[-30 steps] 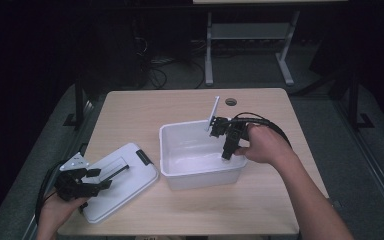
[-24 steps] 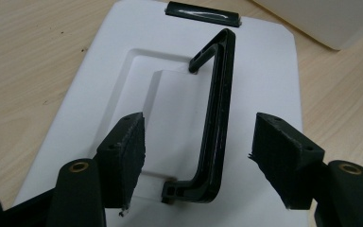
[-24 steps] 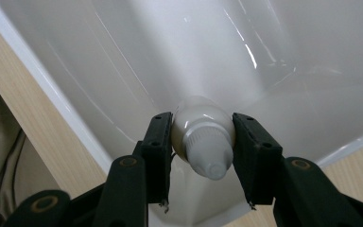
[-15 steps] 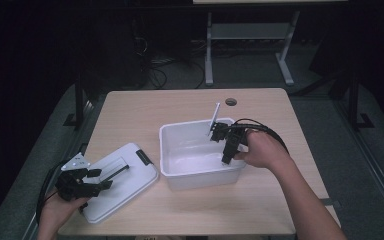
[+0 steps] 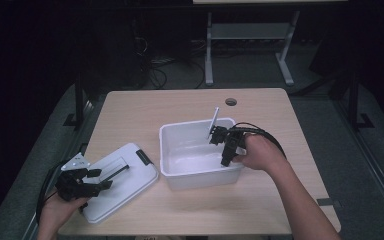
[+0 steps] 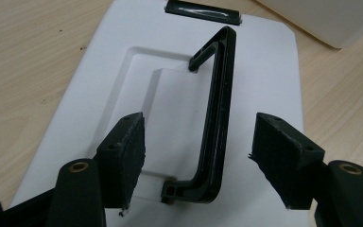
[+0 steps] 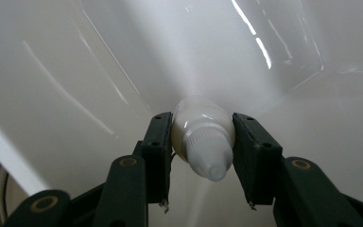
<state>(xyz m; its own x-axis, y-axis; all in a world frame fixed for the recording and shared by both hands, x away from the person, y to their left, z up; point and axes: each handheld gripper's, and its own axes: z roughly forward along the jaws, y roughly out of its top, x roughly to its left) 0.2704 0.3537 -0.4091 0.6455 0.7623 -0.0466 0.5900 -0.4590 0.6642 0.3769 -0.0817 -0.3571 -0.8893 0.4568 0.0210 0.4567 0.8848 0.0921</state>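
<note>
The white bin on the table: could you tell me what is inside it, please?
Inside the white bin, the right gripper holds a white bottle. The gripper and hand cover part of the floor.

Dark room; grey floor (image 5: 370,150); metal-leg bench (image 5: 250,45) at back; cables (image 5: 155,70) on floor.

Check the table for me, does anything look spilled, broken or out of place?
Nothing spilled or broken. The flat white plastic lid lies askew near the table's corner, its black handle raised, apart from the white plastic bin.
</note>
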